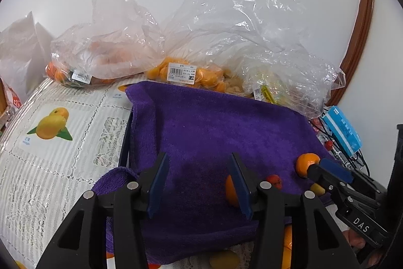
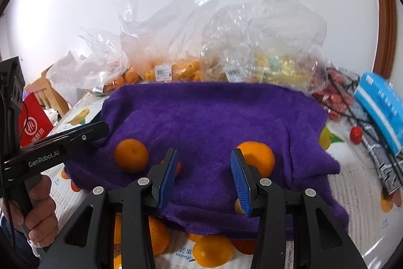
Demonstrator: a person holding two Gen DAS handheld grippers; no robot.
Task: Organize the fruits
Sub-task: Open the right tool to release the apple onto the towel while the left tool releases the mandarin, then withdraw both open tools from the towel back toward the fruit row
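Now, left gripper (image 1: 200, 184): jaws apart, holding nothing.
Right gripper (image 2: 205, 178): jaws apart, empty.
Purple towel (image 2: 214, 115): two tangerines (image 2: 131, 155) lying on it.

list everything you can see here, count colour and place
towel: one, purple, spread over the table's middle
oranges on towel: two, orange, near its front edge
red fruit: one small, on towel between the oranges
oranges: several, orange, on the tablecloth in front of the towel
bags: three clear plastic, holding orange and yellow fruit, behind the towel
tablecloth: one, white lace with fruit prints
blue box: one, far right
red berries: a heap, right of the towel
red bag: one, far left
left gripper: black, blue pads, open, empty
right gripper: same, open, empty
hand: one, holding the left gripper's handle
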